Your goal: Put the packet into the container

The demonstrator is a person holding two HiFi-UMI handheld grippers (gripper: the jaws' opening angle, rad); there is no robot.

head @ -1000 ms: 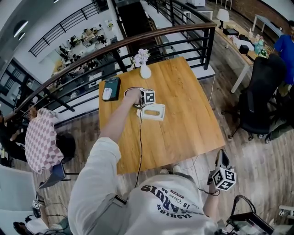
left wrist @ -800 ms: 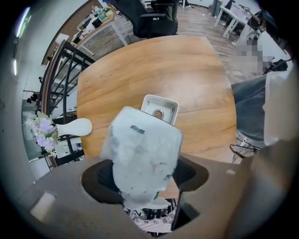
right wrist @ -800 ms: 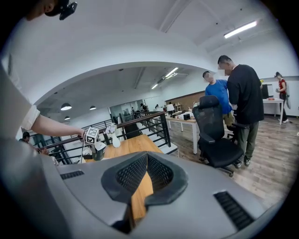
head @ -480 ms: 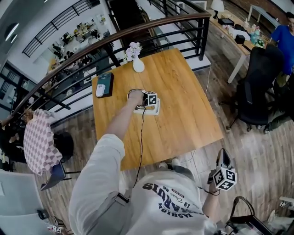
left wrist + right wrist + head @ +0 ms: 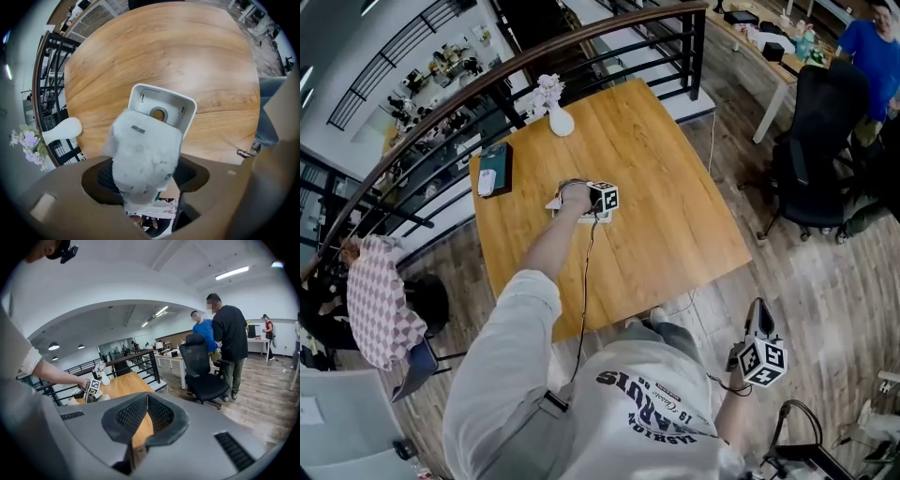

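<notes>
My left gripper (image 5: 146, 174) is shut on a soft white packet (image 5: 145, 150), which bulges out between the jaws. Just past and below the packet, a white rectangular container (image 5: 187, 115) lies open on the wooden table (image 5: 197, 61), a round hole showing in its floor. In the head view the left gripper (image 5: 586, 204) is at mid table, over the container (image 5: 602, 219), which is mostly hidden under it. My right gripper (image 5: 757, 328) hangs low off the table's near edge. Its jaws (image 5: 147, 397) are shut with nothing in them.
A white vase with flowers (image 5: 560, 120) stands at the table's far edge, and a dark tray with a white device (image 5: 494, 172) is at the far left corner. A railing (image 5: 609, 47) runs behind the table. To the right are an office chair (image 5: 811, 159) and standing people (image 5: 229, 333).
The left gripper, still holding the packet, has moved from beside the container to over it. The right gripper has stayed where it was. The head view has shifted a little.
</notes>
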